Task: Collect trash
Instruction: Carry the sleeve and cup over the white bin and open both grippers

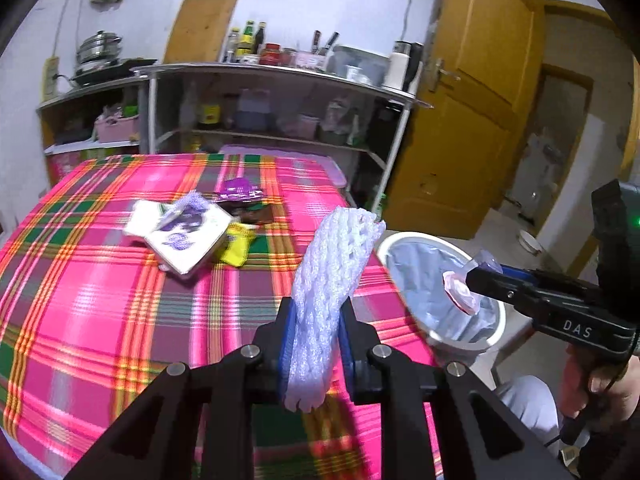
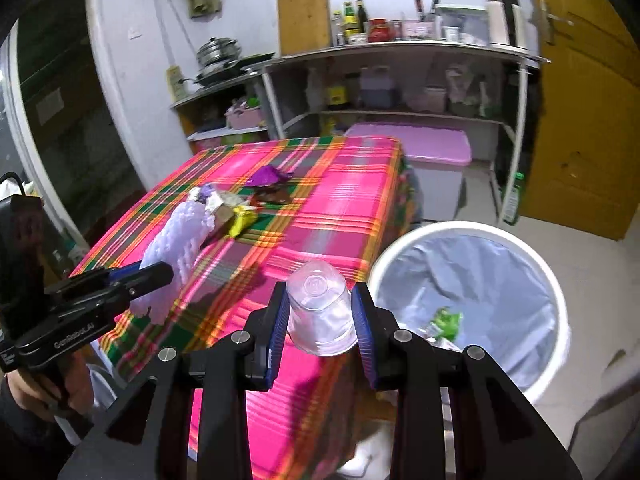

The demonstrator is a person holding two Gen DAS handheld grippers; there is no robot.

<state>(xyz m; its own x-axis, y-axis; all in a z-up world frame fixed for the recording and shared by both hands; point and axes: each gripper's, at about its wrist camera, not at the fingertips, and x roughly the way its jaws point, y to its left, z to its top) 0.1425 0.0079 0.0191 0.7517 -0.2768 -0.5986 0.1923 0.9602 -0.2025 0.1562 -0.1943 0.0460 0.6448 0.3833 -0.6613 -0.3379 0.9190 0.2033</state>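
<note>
My left gripper (image 1: 316,320) is shut on a white foam net sleeve (image 1: 334,264), held above the right part of the pink plaid table (image 1: 100,300); it also shows in the right wrist view (image 2: 176,248). My right gripper (image 2: 320,312) is shut on a clear plastic cup (image 2: 320,312), held bottom-forward beside the table's edge, left of the white trash bin (image 2: 556,276). The cup shows over the bin (image 1: 492,334) in the left wrist view (image 1: 460,292). More trash lies mid-table: a white carton (image 1: 184,236), a yellow wrapper (image 1: 238,246), a purple wrapper (image 1: 238,190).
The bin has a blue-grey liner with a green wrapper (image 2: 446,320) inside. Metal shelves (image 1: 280,76) with bottles and pots stand behind the table. A pink-lidded container (image 2: 432,148) sits beyond the table. A yellow door (image 1: 472,120) is at right.
</note>
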